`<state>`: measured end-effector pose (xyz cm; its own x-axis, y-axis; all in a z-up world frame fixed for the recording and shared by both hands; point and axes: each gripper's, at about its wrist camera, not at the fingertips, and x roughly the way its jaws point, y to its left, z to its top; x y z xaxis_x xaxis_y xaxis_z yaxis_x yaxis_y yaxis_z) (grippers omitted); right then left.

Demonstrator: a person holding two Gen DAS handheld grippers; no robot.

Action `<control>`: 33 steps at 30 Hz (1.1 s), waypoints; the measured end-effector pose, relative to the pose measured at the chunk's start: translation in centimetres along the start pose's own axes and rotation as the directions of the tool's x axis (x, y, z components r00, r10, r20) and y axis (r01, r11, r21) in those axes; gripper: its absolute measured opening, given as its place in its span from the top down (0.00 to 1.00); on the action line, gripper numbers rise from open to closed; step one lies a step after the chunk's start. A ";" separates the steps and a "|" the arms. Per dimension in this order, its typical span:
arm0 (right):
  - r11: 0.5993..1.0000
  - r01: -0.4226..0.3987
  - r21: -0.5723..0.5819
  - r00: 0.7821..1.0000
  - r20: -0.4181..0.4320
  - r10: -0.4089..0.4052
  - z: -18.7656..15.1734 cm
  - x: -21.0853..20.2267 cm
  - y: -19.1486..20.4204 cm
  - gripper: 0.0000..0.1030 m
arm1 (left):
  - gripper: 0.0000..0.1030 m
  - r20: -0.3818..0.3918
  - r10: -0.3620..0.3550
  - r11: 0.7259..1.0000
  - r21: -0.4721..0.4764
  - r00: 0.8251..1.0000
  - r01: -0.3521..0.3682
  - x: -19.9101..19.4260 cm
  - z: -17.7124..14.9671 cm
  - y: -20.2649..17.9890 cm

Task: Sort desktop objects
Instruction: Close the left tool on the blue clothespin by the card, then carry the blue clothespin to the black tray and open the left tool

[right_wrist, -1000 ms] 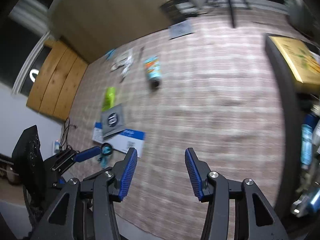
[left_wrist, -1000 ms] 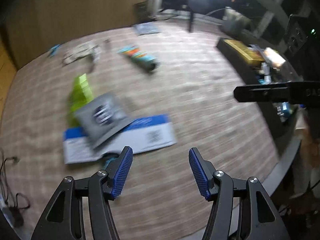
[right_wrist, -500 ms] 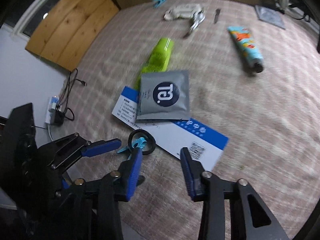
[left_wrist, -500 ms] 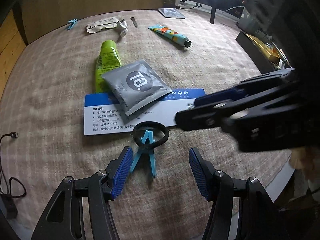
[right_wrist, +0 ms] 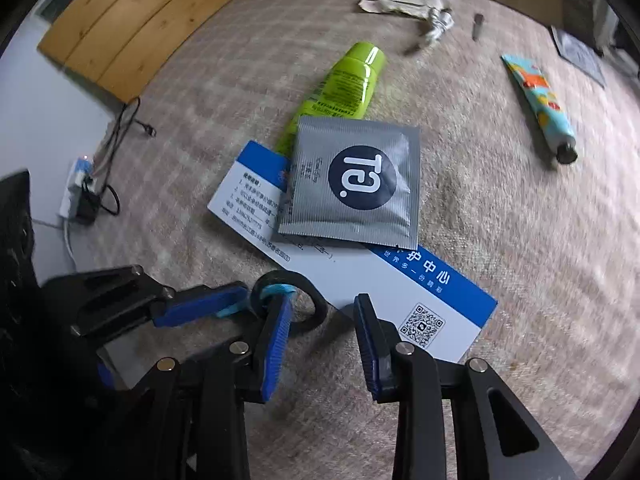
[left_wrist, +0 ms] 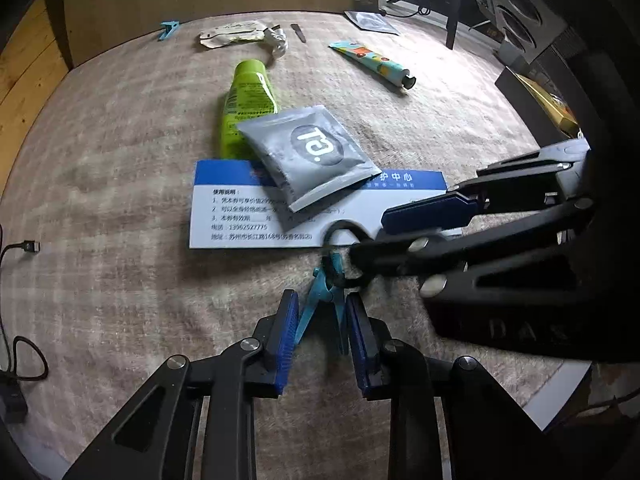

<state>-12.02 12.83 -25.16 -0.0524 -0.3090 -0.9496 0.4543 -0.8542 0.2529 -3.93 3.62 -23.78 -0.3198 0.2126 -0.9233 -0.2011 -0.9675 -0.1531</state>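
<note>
A blue clip point(left_wrist: 325, 304) with a black ring point(right_wrist: 298, 300) through it lies on the beige mat in front of a blue-and-white card point(left_wrist: 256, 216). My left gripper point(left_wrist: 322, 312) has closed on the clip's two handles. My right gripper point(right_wrist: 320, 330) is open, with its left finger at the ring and its right finger over the card point(right_wrist: 420, 300). A grey sachet point(right_wrist: 354, 182) lies on the card and on a green tube point(right_wrist: 340, 88).
A colourful tube point(right_wrist: 538, 104) lies to the right. Further back lie a crumpled white wrapper point(left_wrist: 234, 34), a second blue clip point(left_wrist: 169, 29), a small dark piece point(left_wrist: 298, 33) and a grey packet point(left_wrist: 372, 22). Cables and a power strip point(right_wrist: 80, 188) are at the left. A dark box point(left_wrist: 536, 100) stands at right.
My left gripper moved forward and closed from wide open onto the blue clip. My right gripper came in lower and closer to the ring and card.
</note>
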 end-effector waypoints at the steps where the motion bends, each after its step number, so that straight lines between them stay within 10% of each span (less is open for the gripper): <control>1: 1.000 0.024 -0.017 1.000 0.000 -0.024 0.0 0.0 0.1 0.82 | 0.74 0.002 0.005 1.000 0.005 1.000 -0.005 0.0 -0.1 0.0; 11: 0.993 0.089 -0.071 0.996 0.026 -0.087 -0.6 0.2 0.0 1.00 | 0.74 0.010 0.042 0.999 0.009 0.999 -0.042 -0.6 -0.9 0.0; 18: 0.998 -0.050 0.033 0.996 0.073 0.048 -1.1 -0.2 -1.9 1.00 | 0.75 0.022 0.042 0.998 -0.037 0.999 -0.041 -1.0 -1.0 0.7; 25: 1.000 0.027 0.012 0.990 0.137 -0.028 -0.2 -1.0 -1.2 0.70 | 0.74 0.028 0.046 0.997 -0.059 0.999 -0.044 -1.3 -1.1 1.1; 30: 0.999 0.045 -0.011 0.990 0.134 -0.043 1.3 0.4 -0.3 0.71 | 0.74 0.027 0.041 0.997 -0.072 0.999 -0.039 -1.3 -1.2 1.4; 33: 0.989 0.111 -0.097 0.982 0.162 -0.094 1.3 1.0 0.8 0.94 | 0.75 0.027 0.037 0.995 -0.089 0.999 -0.034 -1.2 -1.2 1.7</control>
<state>-12.89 11.26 -25.61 -0.2383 -0.2911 -0.9265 0.5296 -0.8387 0.1273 -2.76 1.56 -23.34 -0.3515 0.1804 -0.9187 -0.1068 -0.9826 -0.1521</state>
